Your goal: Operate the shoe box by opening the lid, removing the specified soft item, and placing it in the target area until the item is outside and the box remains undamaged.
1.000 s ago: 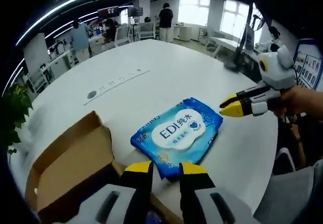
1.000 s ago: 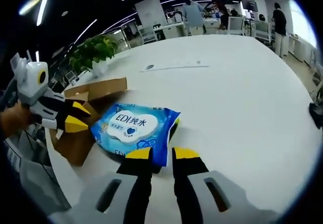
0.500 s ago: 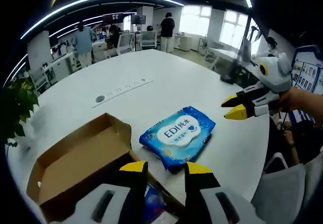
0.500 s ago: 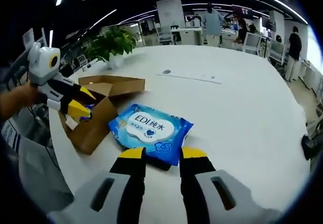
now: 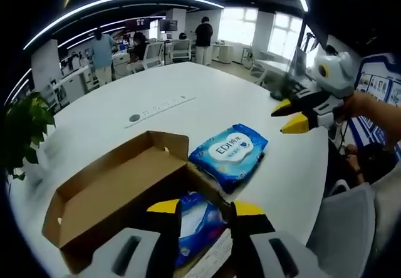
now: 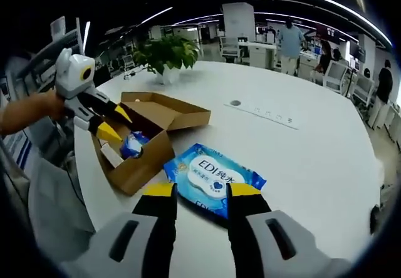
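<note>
The left gripper's (image 5: 205, 210) fingers (image 5: 165, 208) stand a narrow gap apart with nothing between them, poised over the near end of the open shoe box (image 5: 119, 193). In the right gripper view this gripper (image 6: 115, 123) comes in from the left, its yellow tips parted above the box's (image 6: 148, 156) inside. The right gripper's (image 6: 195, 192) fingers (image 6: 159, 191) are likewise slightly apart and empty, just at the near edge of the blue wet-wipe pack (image 6: 214, 178). In the left gripper view the right gripper (image 5: 289, 116) hangs in the air to the right, above the bench (image 5: 207, 96), its tips parted.

The wipe pack (image 5: 229, 156) lies flat on the white bench (image 6: 294, 159), outside the box and just beside its right wall, label up. The box lid (image 6: 172, 106) is folded back on the far side. Inside the box rest another blue packet (image 5: 198, 225) and a white paper slip (image 6: 111, 155). A potted plant (image 6: 166, 54) stands at the far edge of the bench, a strip of sockets (image 6: 266, 113) lies further right, and people (image 5: 203, 32) stand in the office beyond.
</note>
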`<state>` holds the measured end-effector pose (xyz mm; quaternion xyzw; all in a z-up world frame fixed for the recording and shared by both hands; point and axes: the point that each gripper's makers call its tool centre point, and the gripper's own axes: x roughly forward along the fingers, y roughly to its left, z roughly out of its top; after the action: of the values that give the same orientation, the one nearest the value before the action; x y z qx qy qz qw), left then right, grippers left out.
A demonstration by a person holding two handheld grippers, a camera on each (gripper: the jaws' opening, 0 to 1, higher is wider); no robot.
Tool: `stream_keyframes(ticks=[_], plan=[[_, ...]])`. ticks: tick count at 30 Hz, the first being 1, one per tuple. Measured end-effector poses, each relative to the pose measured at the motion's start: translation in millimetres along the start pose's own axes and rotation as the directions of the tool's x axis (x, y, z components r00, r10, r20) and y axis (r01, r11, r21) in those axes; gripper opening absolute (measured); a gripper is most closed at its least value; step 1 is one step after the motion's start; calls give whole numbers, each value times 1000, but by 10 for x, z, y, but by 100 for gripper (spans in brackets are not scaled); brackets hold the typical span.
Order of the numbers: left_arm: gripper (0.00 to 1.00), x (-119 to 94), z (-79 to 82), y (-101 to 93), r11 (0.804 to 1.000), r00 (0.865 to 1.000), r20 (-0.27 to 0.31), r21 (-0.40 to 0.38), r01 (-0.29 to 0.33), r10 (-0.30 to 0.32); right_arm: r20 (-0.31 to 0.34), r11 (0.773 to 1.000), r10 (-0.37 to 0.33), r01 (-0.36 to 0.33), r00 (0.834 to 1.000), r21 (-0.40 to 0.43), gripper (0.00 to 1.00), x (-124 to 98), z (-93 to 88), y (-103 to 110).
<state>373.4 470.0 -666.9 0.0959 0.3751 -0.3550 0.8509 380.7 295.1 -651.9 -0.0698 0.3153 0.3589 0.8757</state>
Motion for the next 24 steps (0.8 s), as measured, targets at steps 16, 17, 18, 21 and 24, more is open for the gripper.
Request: stream_keyframes(ticks=[16, 17, 18, 21, 24], plan=[[28, -77, -338, 189, 997, 996, -79, 60, 47, -42, -29, 987, 98, -101, 995, -127, 28, 264, 257, 443], [28, -69, -362, 181, 996, 995, -86, 63, 60, -55, -30, 984, 103, -106, 994, -140, 28, 288, 274, 472], [28, -58, -385, 180, 995, 993, -94, 63, 75, -69, -33, 983, 106, -110, 994, -148, 28, 302, 281, 488], [28, -33, -418, 194, 993, 991, -105, 72, 93, -85, -44, 975, 119, -125, 992, -181, 27, 367, 311, 550], [26, -9, -435, 218, 987, 988, -117, 113, 110, -97, -50, 970, 127, -134, 991, -203, 26, 429, 347, 595]])
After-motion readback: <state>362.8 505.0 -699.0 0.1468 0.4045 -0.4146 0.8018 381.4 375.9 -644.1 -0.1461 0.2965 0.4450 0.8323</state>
